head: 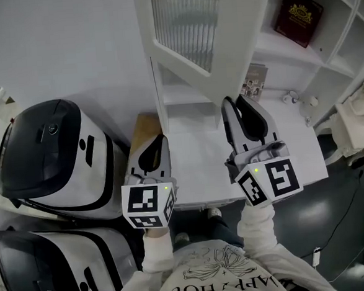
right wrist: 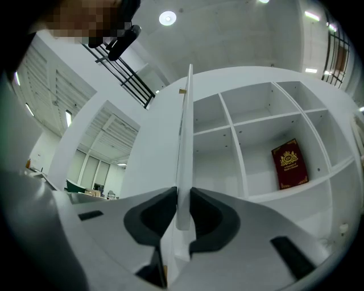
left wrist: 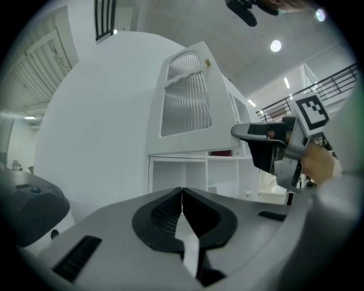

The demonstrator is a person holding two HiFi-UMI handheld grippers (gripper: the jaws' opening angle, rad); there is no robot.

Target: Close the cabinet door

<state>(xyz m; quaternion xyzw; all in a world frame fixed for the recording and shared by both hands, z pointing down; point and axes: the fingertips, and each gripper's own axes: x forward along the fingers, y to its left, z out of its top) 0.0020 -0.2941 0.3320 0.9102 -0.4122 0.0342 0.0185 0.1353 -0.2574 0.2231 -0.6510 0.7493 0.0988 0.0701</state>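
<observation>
Two tools, only one working. The right tool (head: pixel 236 100) is clamped on the bottom of the cabinet door's (head: pixel 186 29) free edge. The right gripper view shows the thin white panel (right wrist: pixel 185 142) standing upright between the two pads of that tool (right wrist: pixel 182 196), both pressed against it. A pinch there, far from the hinge side, looks chosen for leverage and steering, so the door can be swung, not just shoved.

The door stands well open, swung out from the cabinet (head: pixel 274 42), ribbed glass pane facing left. The shelves behind are exposed, and a red book (head: pixel 297 17) leans on one of them. The door is not yet closed, and the swing back toward the shelves is still to do.

The left tool (head: pixel 159 143) has its jaws together on nothing. It sits low and left of the door over the desk (head: pixel 196 172), apart from the panel and likely parked out of the swing path. The door (left wrist: pixel 185 96) rises ahead of it in the left gripper view.
</observation>
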